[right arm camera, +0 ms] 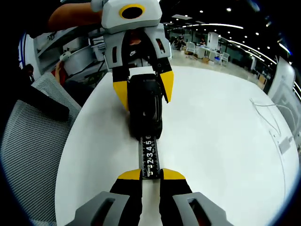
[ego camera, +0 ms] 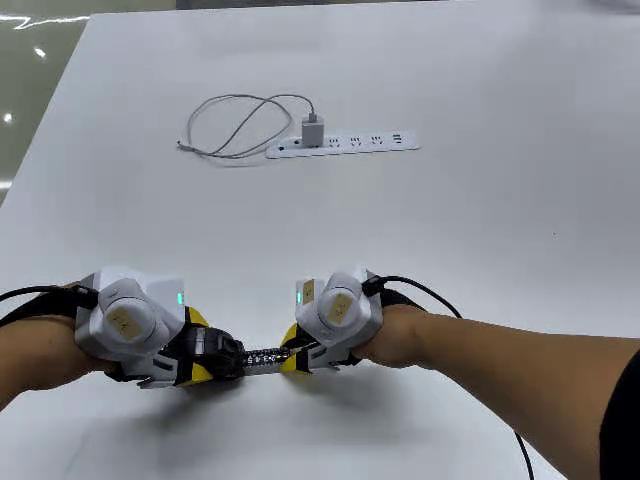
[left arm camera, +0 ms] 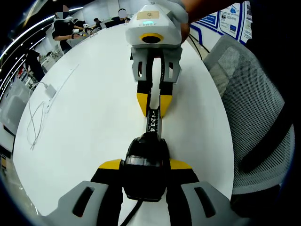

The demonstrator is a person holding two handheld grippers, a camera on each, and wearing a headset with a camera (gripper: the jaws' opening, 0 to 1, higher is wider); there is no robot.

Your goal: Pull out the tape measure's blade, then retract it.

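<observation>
My left claw point(left arm camera: 146, 165) is clamped across the black case point(right arm camera: 146, 101) of the tape measure, one yellow tip on each side. The case sits low over the white desk point(ego camera: 480, 230), close to its near edge; I cannot tell whether it touches the surface. My right claw point(right arm camera: 150, 175) faces it head-on and is pinched shut on the free end of the blade point(right arm camera: 149, 155). A short run of blade shows between the two claws, with printed numbers up to about six readable in the right gripper view. It looks straight, not sagging.

I judge the pull as begun but barely. Only a short length is out, and the claws are near one another. What is left is most of the draw, moving the claws apart along the desk. After that comes the whole retraction, feeding the blade back into the case under control. The power strip point(ego camera: 345, 143), its charger point(ego camera: 313, 130) and the cable point(ego camera: 235, 125) lie well apart from the work, on the far side.
</observation>
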